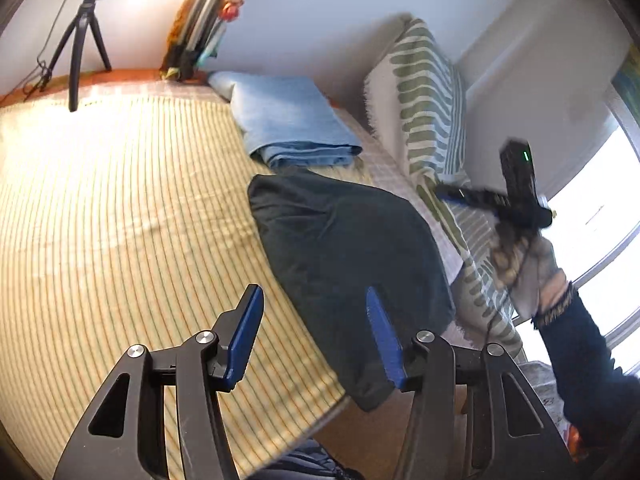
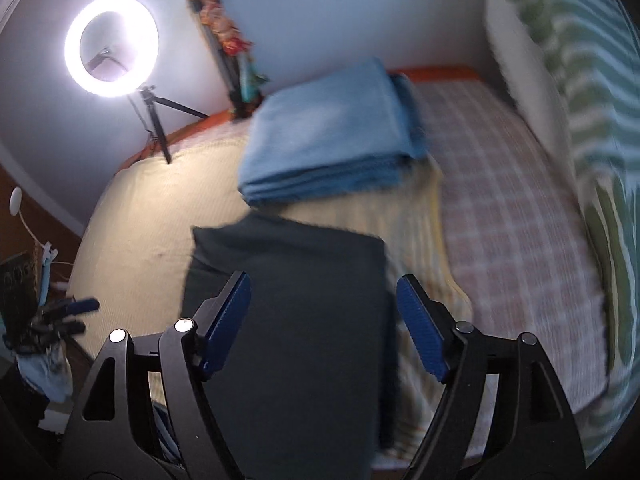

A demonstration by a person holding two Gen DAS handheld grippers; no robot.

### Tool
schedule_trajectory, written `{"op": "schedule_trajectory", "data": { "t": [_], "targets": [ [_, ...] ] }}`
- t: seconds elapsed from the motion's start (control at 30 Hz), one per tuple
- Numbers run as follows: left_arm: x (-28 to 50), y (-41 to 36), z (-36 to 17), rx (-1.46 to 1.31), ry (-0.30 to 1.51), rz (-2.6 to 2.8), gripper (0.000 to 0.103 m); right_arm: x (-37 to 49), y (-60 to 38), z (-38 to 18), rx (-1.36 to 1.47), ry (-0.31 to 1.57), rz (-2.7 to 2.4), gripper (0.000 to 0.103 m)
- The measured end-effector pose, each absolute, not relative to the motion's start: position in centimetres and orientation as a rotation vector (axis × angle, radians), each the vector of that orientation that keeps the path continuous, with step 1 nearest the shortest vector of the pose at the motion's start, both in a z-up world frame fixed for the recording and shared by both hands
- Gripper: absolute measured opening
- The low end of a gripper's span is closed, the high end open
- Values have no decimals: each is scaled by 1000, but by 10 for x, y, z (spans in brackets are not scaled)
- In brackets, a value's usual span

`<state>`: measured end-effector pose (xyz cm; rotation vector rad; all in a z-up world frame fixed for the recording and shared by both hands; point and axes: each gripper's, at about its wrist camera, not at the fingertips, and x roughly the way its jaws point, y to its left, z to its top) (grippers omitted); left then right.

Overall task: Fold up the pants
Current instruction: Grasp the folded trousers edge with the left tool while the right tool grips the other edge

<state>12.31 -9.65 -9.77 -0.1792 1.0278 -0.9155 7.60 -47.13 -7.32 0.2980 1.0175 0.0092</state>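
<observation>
A wide bed point(image 1: 120, 200) fills the room, spread with a pale yellow blanket ruled in thin stripes, and beyond that a pink-and-white checked sheet point(image 2: 512, 220) runs toward the wall. Against that far side leans a big cushion in a cream cover with green and blue-grey stripes point(image 1: 428, 92). A ring light on a black tripod point(image 2: 112, 46) glares from the corner of the bed.

Near the bed's front edge lie the dark green-black pants point(image 1: 340, 248), folded into a compact slab, one end reaching over the edge of the yellow blanket. Just behind them sits a stack of folded light blue fabric point(image 1: 288, 120), close to the pants but whether touching I cannot tell.

The left claw point(image 1: 316, 328) hangs above the near edge of the bed, its blue pads parted, nothing between them. The right claw point(image 2: 324, 316) hovers over the folded pants, blue pads spread wide and gripping nothing; in the left camera it shows blurred off to the right, carried by a hand point(image 1: 516, 256) in a dark blue sleeve.
</observation>
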Motion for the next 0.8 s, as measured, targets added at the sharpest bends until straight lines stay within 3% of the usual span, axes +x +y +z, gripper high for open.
{"op": "schedule_trajectory", "data": {
  "t": [0.37, 0.8],
  "targets": [
    [144, -142, -148, -262, 1165, -929, 53, 48, -511, -132, 547, 1078, 114, 78],
    [146, -169, -178, -268, 1241, -903, 53, 66, -499, -176, 573, 1173, 176, 82]
  ]
}}
